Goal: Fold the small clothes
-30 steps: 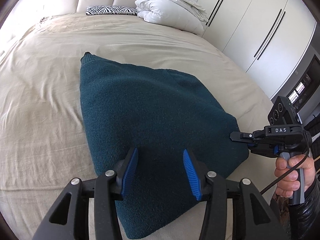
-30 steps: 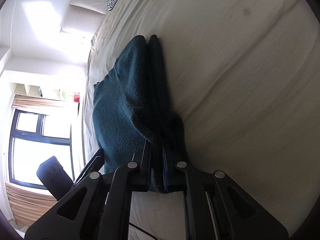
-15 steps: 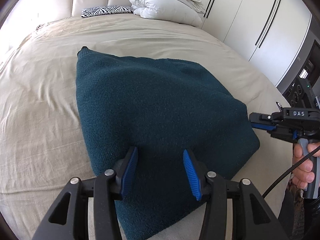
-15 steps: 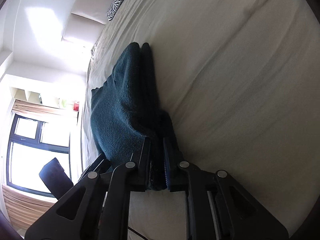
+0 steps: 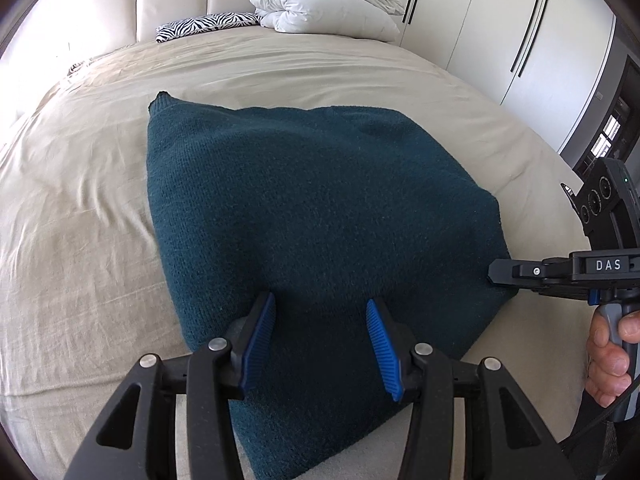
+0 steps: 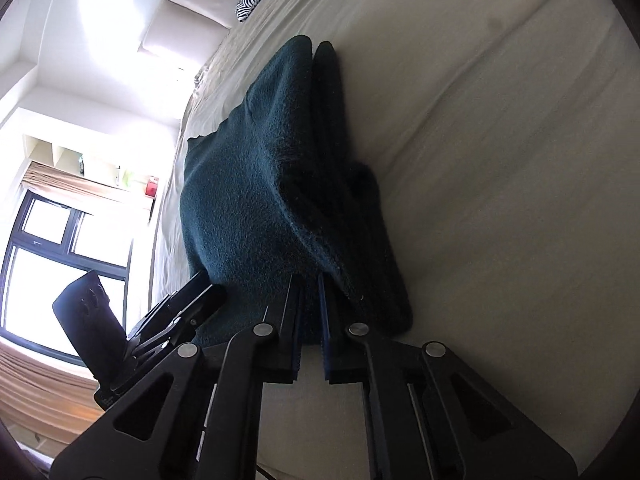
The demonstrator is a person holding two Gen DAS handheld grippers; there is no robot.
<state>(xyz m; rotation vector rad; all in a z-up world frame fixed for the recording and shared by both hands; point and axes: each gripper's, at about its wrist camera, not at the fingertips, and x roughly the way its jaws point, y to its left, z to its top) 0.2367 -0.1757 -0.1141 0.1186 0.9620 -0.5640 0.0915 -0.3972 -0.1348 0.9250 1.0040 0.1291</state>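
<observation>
Teal knit sweater (image 5: pixel 320 216) lies folded on the bed (image 5: pixel 80 208), near its foot edge. Left hand-held gripper (image 5: pixel 320 344) hovers over the sweater's near edge, blue pads (image 5: pixel 258 344) spread wide, nothing between them. Right hand-held gripper (image 6: pixel 310 320) is clamped on the sweater's right corner (image 5: pixel 496 280), jaws nearly together with several knit layers pinched. White duvet (image 5: pixel 328 4) and zebra pillow (image 5: pixel 208 26) sit at the headboard (image 5: pixel 172 4), well apart from the sweater.
</observation>
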